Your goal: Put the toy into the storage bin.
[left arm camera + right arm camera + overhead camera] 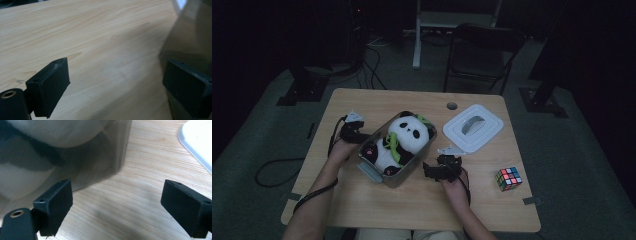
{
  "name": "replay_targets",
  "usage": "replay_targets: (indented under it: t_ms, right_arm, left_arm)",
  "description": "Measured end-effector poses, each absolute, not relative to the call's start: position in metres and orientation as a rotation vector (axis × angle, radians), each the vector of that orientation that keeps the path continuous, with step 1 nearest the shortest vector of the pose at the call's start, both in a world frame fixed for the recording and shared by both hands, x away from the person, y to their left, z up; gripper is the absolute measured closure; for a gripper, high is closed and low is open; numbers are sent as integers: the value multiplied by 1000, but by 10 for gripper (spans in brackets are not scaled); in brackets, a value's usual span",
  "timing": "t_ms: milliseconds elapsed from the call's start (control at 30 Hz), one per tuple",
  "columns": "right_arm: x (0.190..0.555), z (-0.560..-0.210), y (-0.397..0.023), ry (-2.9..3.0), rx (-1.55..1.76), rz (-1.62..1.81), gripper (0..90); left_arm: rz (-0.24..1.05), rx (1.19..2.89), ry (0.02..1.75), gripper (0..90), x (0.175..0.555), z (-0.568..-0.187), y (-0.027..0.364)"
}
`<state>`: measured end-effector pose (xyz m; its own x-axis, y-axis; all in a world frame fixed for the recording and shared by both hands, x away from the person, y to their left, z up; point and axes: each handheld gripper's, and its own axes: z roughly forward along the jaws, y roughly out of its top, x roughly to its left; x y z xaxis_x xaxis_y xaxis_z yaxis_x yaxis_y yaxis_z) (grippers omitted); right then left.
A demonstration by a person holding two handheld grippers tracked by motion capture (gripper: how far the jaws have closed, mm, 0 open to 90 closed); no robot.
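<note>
Left gripper [353, 131] sits at the left side of the bin [412, 167], jaws spread wide with nothing between them; in the left gripper view [116, 83] bare table [87, 37] shows through the gap and the bin's clear wall [192, 35] stands just beside the right-hand jaw, contact not resolvable. Right gripper [439, 169] rests near the bin's right side, also wide open and empty; in the right gripper view [116, 203] the bin wall [100, 157] lies ahead of the left-hand jaw, with wood grain between the jaws and a corner of the white lid [200, 142] at upper right. Bin is a clear rectangular tub, set diagonally near the table's centre. Panda [401, 140], a black-and-white plush with green trim, lies inside it on its back, head toward the far end, feet toward the near end, filling most of the tub. Lid [473, 127] lies flat on the table to the right of the bin, apart from it. Cube [508, 178], a colour puzzle, sits near the table's right edge, well apart from both grippers. Forearms enter from the bottom edge, one on each side of the bin.
</note>
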<state>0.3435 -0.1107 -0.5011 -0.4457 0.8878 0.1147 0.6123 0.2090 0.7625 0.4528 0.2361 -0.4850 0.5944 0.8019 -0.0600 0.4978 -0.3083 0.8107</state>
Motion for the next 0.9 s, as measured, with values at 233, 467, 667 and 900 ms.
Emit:
replay_targets:
  t_ms: [233,467,667,900]
  right_arm:
    - [343,-502,-122,2144,1399,1092,104]
    - [341,-503,-139,2130,1423,1085,104]
    - [341,-502,-150,2117,1442,1088,104]
    - [344,-497,-174,2120,1453,1114,105]
  left_arm:
    - [399,1978,988,80,426,-488,222]
    - [404,1973,951,81,403,-486,206]
    - [397,1986,958,80,395,-485,193]
    - [352,2018,943,80,384,-488,178]
